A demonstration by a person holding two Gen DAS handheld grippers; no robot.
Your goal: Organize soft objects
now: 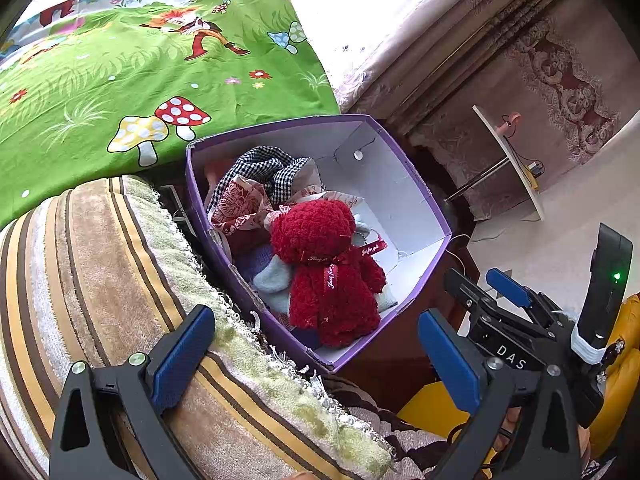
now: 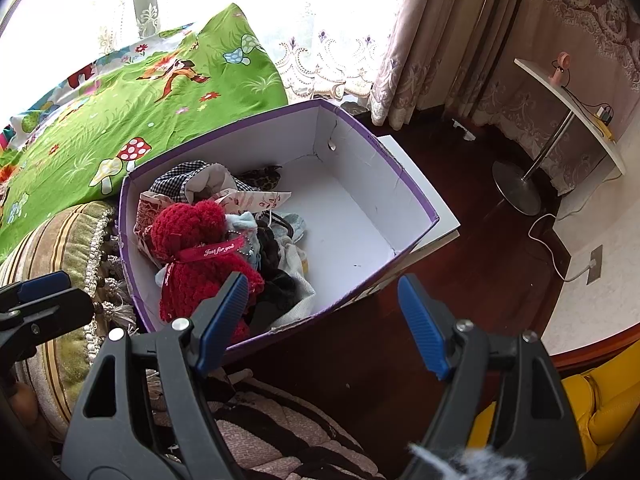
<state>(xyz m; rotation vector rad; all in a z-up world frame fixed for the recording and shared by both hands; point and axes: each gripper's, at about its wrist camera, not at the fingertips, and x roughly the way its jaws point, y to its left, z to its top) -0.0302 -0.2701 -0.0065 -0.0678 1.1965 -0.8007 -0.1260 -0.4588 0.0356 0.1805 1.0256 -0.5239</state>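
A green cartoon-print bedsheet (image 1: 132,80) — red-spotted mushrooms, flowers, a figure in red — drapes the upper left, bright window light behind it. Below it lies a striped brown-and-tan cushion (image 1: 100,280) with a pale fringe. Patterned curtains (image 2: 460,40) hang at the right above a dark wooden floor (image 2: 460,208). A small white round side table (image 2: 576,112) on a metal stem carries a pink mini fan (image 2: 560,66). A white cable (image 2: 552,240) runs to a floor socket — a yellow leather seat (image 2: 600,408) fills the lower right corner.

A red plush bear (image 1: 326,270) lies in the purple box (image 1: 416,200), wide-open left hand-held gripper (image 1: 316,360) empty.
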